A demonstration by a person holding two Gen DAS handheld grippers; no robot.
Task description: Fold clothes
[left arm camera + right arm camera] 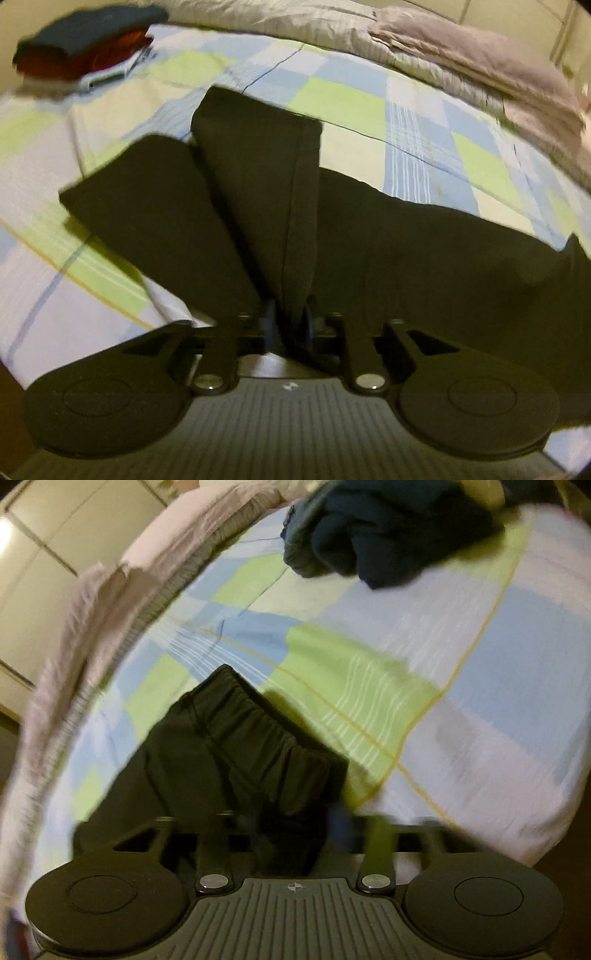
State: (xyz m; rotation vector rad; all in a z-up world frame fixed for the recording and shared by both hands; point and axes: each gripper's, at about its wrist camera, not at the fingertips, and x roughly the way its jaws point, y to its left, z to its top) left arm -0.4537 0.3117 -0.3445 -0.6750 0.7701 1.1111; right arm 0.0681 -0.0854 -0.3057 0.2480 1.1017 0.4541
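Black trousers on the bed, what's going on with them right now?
A person is folding the black trousers on the checked bedsheet with two handheld grippers. The left gripper is shut on the leg end, lifting one leg over the other. The right gripper pinches the waistband end. Both views are blurred with motion. A stack of folded clothes sits at the far corner, and a dark pile waits unfolded.

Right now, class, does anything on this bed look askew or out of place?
Nothing damaged or spilled. The black trousers are mid-fold: one leg lifted by the left gripper, the waistband bunched at the right gripper. Dark unfolded garments lie heaped; a folded stack sits tidy.
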